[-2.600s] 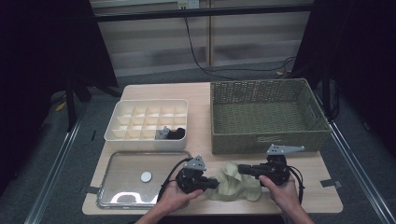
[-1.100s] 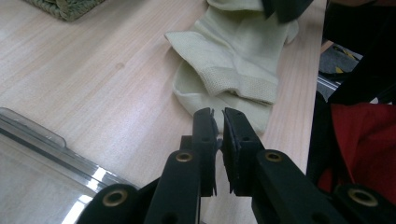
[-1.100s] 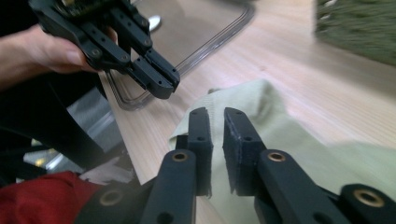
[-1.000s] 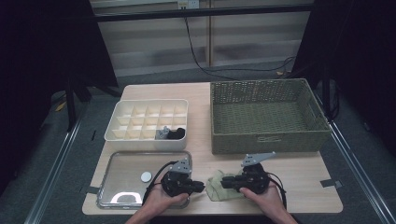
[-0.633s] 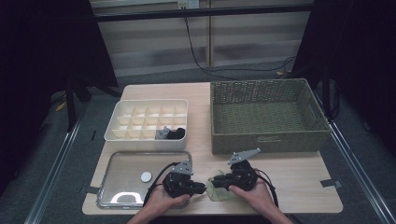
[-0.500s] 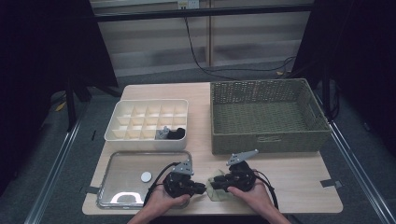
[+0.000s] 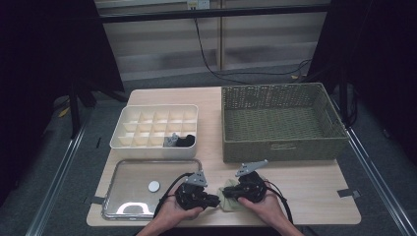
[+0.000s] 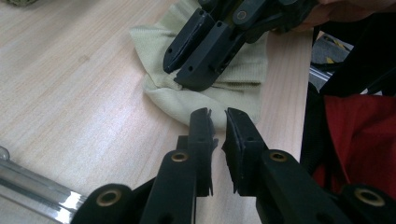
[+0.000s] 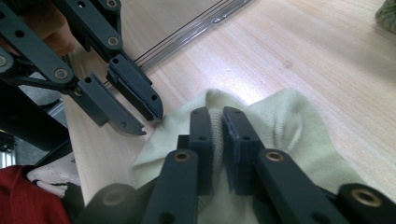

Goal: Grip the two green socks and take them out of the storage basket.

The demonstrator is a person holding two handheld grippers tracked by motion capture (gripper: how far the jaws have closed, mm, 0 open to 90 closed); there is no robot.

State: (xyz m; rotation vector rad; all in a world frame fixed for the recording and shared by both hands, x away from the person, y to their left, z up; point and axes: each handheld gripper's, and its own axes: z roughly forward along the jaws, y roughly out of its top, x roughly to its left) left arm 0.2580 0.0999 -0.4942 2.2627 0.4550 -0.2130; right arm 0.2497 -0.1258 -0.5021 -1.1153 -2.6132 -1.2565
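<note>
Pale green sock (image 7: 230, 200) bunched near the table's (image 7: 314, 196) front edge. Right gripper (image 9: 216, 122) jaws have just been closing, now pinching a fold. Left gripper (image 8: 217, 122) nearly shut, pinching the sock's edge. Keep both pinches firm, fold evenly, avoid tugging.

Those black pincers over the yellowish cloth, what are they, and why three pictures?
A person holds a hand-held gripper in each hand, like big tongs. One picture looks down from above; the other two come from small cameras riding on the grippers. On the table lie a green basket, a white divider box and a metal tray. The right hand-held gripper has just pinched a fold of the pale sock. The left hand-held gripper is nearly closed at the sock's edge; whether it grips is unclear.
</note>
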